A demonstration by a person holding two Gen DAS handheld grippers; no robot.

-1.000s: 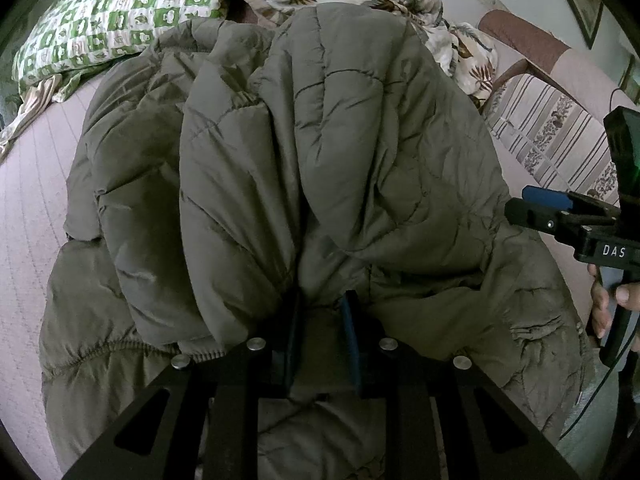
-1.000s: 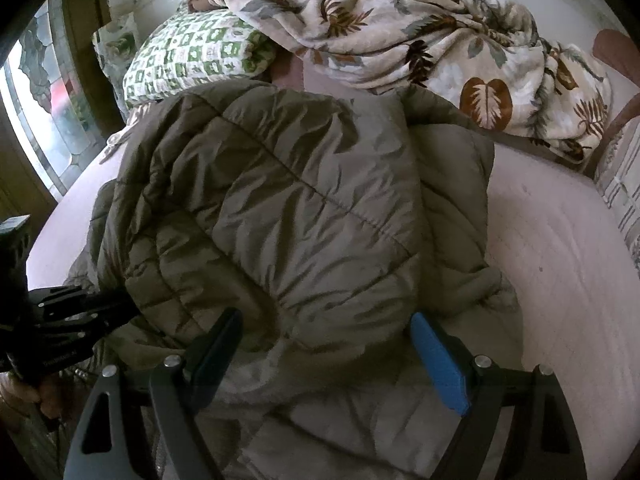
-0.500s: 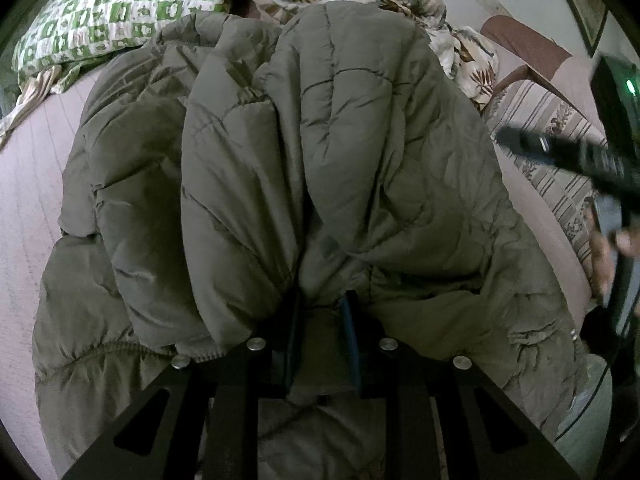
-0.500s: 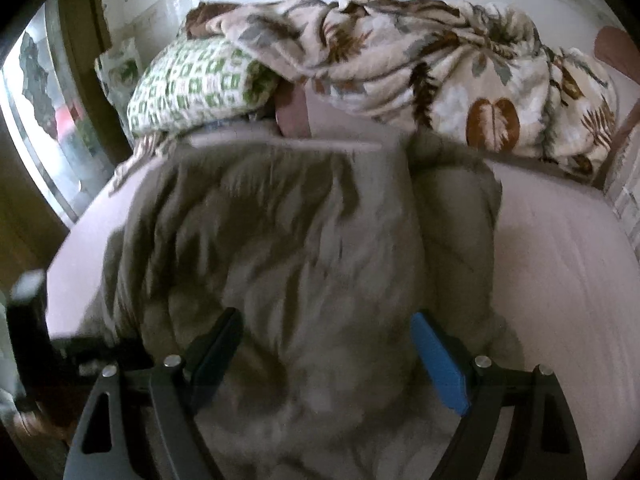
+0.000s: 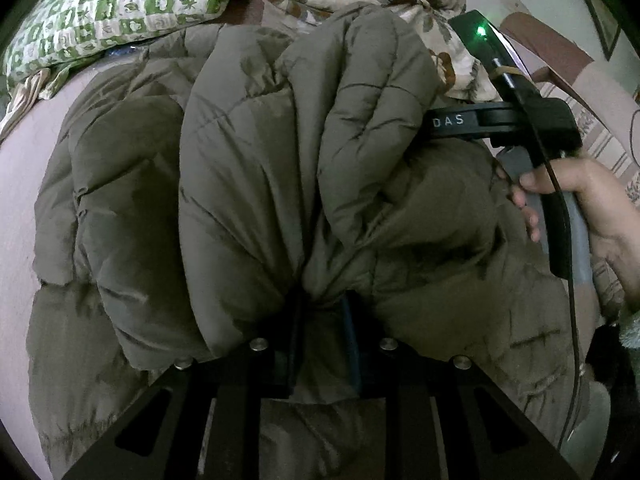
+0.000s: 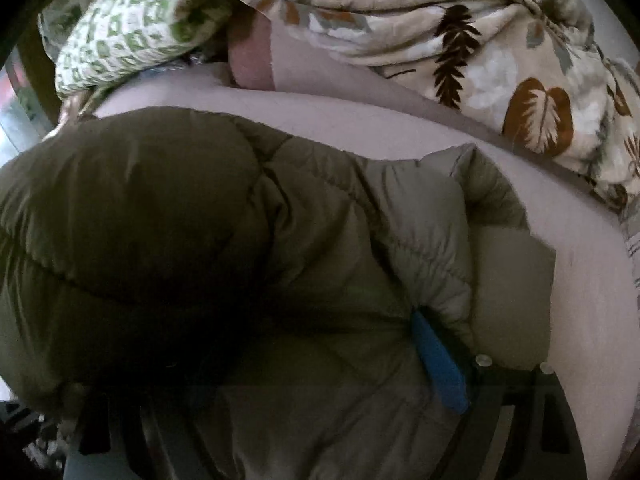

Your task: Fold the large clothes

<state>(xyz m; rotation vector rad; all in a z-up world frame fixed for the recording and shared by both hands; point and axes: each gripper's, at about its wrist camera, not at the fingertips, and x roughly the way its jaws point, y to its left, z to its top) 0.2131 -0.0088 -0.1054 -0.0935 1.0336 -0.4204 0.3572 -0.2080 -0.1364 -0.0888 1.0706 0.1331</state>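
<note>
Since a second ago the right gripper [image 5: 436,120] has swung in from the far right edge of the left wrist view and now pushes against the raised fold of the olive quilted jacket [image 5: 280,168], its black body lettered "DAS" pressed to the padding and a green light lit on top. In its own view the jacket has risen to fill the lower frame, where before it lay further off.

Bunched and heaped, the jacket lies on the pinkish bed [image 6: 400,128], reaching from the near edge towards the pillows.

Left gripper [image 5: 322,332]: the two fingers stand close together with a gathered tuck of jacket fabric pinched between them, so it is clamped on the jacket.

Right gripper [image 6: 280,380]: the jaws stand wide, with padding bulging between them. One blue pad [image 6: 438,364] shows at the right; the opposite finger is lost in dark shadow and under fabric. Whether the pads bear on the cloth is hard to make out.

A right hand [image 5: 584,208] grips the handle at the frame's right edge, cut off at the wrist.

Beyond the jacket lie a green-and-white checked pillow [image 5: 108,4] and a crumpled leaf-print blanket [image 6: 480,40]. A striped sofa [image 5: 600,128] shows at the right rim.
</note>
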